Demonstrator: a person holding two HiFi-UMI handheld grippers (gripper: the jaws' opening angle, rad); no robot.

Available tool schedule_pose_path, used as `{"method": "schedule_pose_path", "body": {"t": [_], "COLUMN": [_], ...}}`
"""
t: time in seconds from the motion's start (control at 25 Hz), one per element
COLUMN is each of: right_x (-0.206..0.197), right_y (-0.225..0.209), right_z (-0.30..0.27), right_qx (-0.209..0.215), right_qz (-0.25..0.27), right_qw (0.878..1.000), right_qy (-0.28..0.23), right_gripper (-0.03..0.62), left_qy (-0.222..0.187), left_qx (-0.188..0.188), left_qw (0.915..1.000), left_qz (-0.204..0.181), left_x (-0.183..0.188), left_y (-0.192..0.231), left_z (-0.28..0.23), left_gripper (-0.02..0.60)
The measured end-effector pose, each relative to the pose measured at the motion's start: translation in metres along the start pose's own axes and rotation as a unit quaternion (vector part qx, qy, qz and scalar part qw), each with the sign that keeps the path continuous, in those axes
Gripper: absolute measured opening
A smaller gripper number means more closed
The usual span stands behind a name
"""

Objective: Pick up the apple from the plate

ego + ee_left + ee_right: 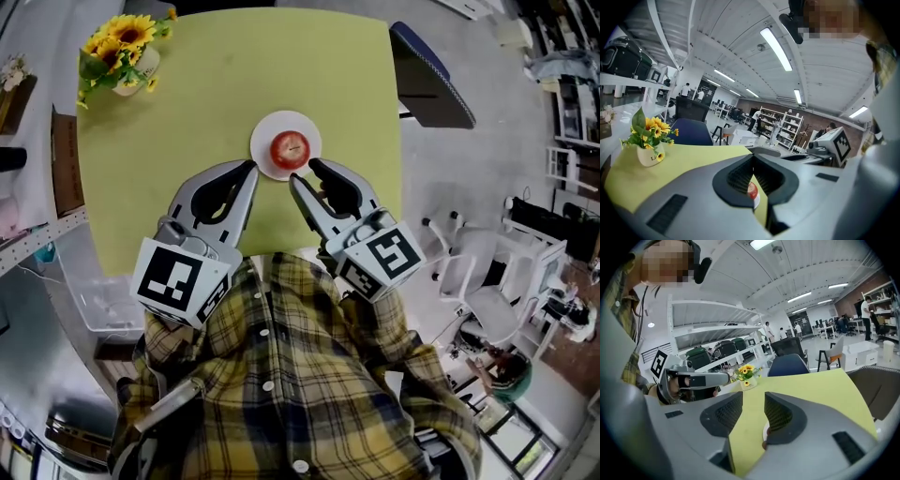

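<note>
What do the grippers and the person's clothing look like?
The left gripper and right gripper have light grey curved shells and black ribbed pads, each bearing a white cube with black square markers. The person wears a yellow-and-dark plaid shirt with white buttons.

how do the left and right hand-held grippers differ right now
The left hand-held gripper has its jaws together; the right hand-held gripper has them apart. The left sits at the near-left edge of the plate, the right at its near-right edge. Both are empty and aim toward the apple.
</note>
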State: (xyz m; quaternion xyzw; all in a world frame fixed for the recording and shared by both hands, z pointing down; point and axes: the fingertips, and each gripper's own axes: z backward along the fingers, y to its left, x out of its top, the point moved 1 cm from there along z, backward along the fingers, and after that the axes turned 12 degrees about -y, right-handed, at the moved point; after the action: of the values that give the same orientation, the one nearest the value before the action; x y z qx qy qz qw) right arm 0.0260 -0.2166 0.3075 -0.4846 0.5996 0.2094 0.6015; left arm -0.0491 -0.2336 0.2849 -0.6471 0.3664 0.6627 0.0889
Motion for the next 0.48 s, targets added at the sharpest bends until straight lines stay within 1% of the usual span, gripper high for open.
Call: {"method": "schedule_pose_path", "body": {"t": [0.08, 0.24, 0.36, 0.48], "right_x": [0.000, -0.011, -0.014, -0.025], "right_y": [-0.001, -0.011, -0.015, -0.018], "right_z": [-0.004, -0.004, -0.005, -0.007], "right_qx": [0.002, 0.001, 0.000, 0.002], "right_qz": [-0.012, 0.002, 0.005, 0.016], "right_qw": [1.000, 1.000, 1.000, 1.000], "right_qy": [-0.013, -0.003, -0.003, 0.013], "right_gripper": [0.135, 0.167, 0.211, 0.270], "left_qy": [0.007, 0.022, 0.029, 0.037], "left_qx": [0.002, 0.001, 0.000, 0.000], "left_qw": [1.0000, 0.9998, 0.9996, 0.9993], "left_qz": [0.000, 0.000, 0.000, 0.000], "left_x": [-0.009, -0.025, -0.034, -0.044], "left_y": [0.004, 0.006, 0.004, 0.004], "left_z": [-0.002, -0.007, -0.010, -0.011], "left_gripper": [0.008, 0.008, 0.008, 0.008]}}
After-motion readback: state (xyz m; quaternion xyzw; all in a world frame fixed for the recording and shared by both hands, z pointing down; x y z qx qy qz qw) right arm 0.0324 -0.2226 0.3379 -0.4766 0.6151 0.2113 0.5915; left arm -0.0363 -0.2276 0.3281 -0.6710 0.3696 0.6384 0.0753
